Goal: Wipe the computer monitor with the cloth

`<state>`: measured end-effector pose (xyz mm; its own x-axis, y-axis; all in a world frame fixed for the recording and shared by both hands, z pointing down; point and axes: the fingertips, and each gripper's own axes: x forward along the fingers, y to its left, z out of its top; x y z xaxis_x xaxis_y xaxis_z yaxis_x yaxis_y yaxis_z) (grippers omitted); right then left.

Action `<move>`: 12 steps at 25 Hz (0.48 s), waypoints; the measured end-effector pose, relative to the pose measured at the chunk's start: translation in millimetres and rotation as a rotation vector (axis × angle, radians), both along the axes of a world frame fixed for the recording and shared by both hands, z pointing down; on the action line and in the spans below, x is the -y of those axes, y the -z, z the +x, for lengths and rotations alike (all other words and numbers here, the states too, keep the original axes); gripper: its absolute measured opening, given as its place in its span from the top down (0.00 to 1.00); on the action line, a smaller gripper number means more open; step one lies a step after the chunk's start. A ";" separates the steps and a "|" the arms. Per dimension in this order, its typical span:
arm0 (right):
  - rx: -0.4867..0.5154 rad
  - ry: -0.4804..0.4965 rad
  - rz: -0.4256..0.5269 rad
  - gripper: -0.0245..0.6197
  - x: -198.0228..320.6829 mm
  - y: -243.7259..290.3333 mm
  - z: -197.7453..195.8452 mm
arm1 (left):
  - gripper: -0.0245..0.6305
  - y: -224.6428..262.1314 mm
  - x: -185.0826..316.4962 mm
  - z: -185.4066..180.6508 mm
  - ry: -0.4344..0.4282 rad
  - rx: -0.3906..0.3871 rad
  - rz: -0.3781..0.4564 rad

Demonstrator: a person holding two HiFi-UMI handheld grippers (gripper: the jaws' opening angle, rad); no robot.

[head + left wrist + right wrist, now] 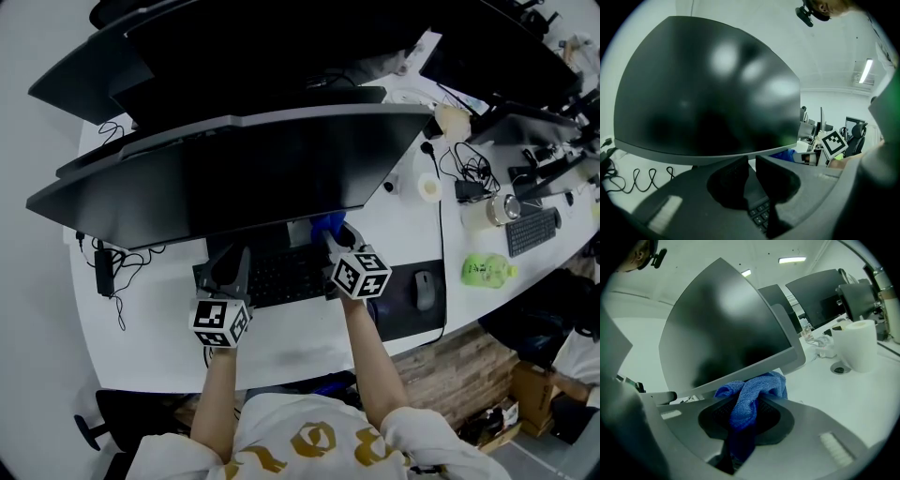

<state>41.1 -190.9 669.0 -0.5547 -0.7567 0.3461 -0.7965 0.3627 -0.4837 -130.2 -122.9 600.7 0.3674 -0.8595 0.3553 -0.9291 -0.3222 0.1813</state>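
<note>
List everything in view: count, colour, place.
monitor: 1, black, curved, centre of desk; more dark screens behind it
keyboard: 1, black, under the monitor
second keyboard: 1, dark, far right
mouse: 1, grey, on a dark mat right of the keyboard
green bottle: 1, lying right of the mouse
paper roll: 1, white, right of the monitor
cables: black, desk's left end
cloth: 1, blue, at the monitor's lower edge
desk: 1, white
left gripper: jaws narrowly apart, empty, over the keyboard
right gripper: shut on the cloth
</note>
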 end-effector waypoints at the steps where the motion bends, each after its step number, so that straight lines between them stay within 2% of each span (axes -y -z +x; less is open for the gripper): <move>1: 0.000 0.008 0.000 0.81 -0.8 0.0 -4.2 | 0.88 -0.3 -0.6 -1.2 0.003 -0.001 -0.001; 12: 0.023 0.101 0.001 0.81 -13.1 2.3 -58.2 | 0.88 -1.9 -3.9 -19.9 0.042 0.004 -0.009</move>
